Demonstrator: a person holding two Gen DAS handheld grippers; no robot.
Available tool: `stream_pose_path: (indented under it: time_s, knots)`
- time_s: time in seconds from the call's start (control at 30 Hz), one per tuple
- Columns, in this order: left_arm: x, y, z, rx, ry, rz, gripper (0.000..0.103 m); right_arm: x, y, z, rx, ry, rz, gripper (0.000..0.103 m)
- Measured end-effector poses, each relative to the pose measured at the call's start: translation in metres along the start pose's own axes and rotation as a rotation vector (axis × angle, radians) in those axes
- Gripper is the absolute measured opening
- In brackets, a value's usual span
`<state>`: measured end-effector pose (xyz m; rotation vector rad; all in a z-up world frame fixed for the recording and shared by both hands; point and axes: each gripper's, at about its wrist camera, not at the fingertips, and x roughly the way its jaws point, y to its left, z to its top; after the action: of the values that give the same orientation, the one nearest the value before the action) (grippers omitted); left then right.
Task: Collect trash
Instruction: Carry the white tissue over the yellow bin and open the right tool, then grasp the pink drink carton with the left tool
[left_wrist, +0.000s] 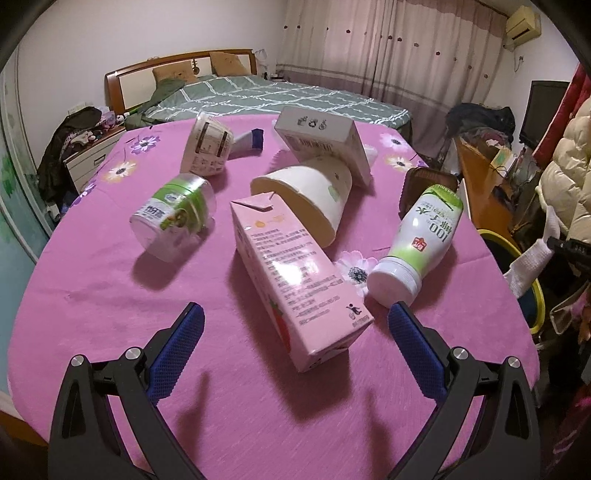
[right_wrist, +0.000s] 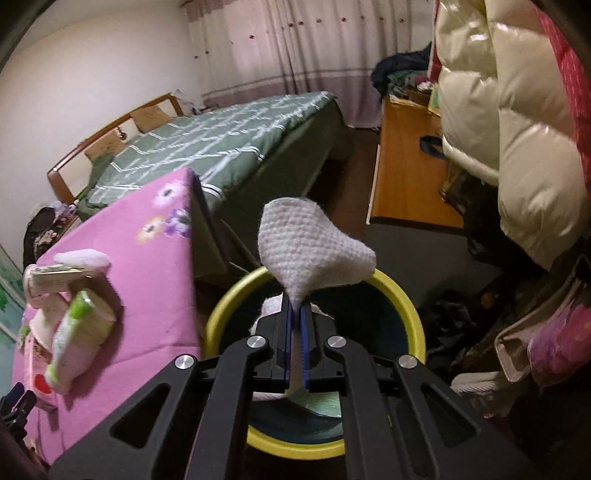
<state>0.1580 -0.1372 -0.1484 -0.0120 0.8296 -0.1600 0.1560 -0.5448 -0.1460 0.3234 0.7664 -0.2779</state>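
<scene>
Right gripper (right_wrist: 295, 314) is clamped on a white tissue (right_wrist: 314, 251), hanging right over the yellow-rimmed bin (right_wrist: 402, 295) beside the table (left_wrist: 92, 295) — so that one's basically a drop away. Something pale seems to be in the bin already, hard to tell. Left gripper (left_wrist: 295, 325) is wide open, empty, straddling the near end of the pink carton (left_wrist: 291, 273). Still left — bottle (left_wrist: 417, 243), green-lidded jar (left_wrist: 173, 218), paper cups (left_wrist: 306, 199), white box (left_wrist: 325, 140).

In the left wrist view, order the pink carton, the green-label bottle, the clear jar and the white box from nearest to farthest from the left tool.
From the left tool:
1. Pink carton, between the open jaws.
2. Green-label bottle, to the right.
3. Clear jar, to the left.
4. White box, far side of the table.
</scene>
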Motion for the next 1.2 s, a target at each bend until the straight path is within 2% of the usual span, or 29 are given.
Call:
stream_pose_path:
  time_s: [0.07,0.2,0.23,0.33,0.63,0.77,0.9,1.0,1.13,1.2]
  knots:
    - [0.004,-0.002,0.001,-0.002,0.005,0.008,0.098,0.006,-0.003,-0.003,0.004,0.014,-0.017,0.006]
    - [0.010,-0.002,0.005,-0.009,0.012,0.025,0.098,0.009,-0.006,-0.007,0.008,0.009,-0.040,0.027]
    - [0.011,-0.001,0.005,-0.008,0.015,0.028,0.098,0.009,-0.007,-0.007,0.008,0.003,-0.046,0.028]
    - [0.015,0.002,0.006,-0.010,0.025,0.041,0.097,0.006,-0.007,-0.007,0.009,-0.008,-0.059,0.029]
    - [0.019,0.026,0.004,-0.023,0.054,0.059,0.085,0.003,-0.003,-0.009,0.011,-0.012,-0.041,0.034]
    - [0.014,0.047,0.003,-0.035,0.060,0.107,0.082,0.005,0.001,-0.011,0.004,-0.001,-0.027,0.034]
    - [0.009,0.061,0.012,-0.042,0.079,0.071,0.082,0.005,0.007,-0.009,-0.007,0.002,-0.020,0.034]
    - [0.007,0.054,0.028,0.022,0.075,0.067,0.082,0.003,0.012,-0.009,-0.014,-0.003,-0.013,0.034]
    - [0.022,0.043,0.045,0.068,0.129,0.005,0.081,0.001,0.016,-0.009,-0.021,-0.004,-0.008,0.034]
    - [0.031,0.038,0.050,0.097,0.150,0.015,0.073,-0.001,0.017,-0.010,-0.024,-0.003,-0.008,0.034]
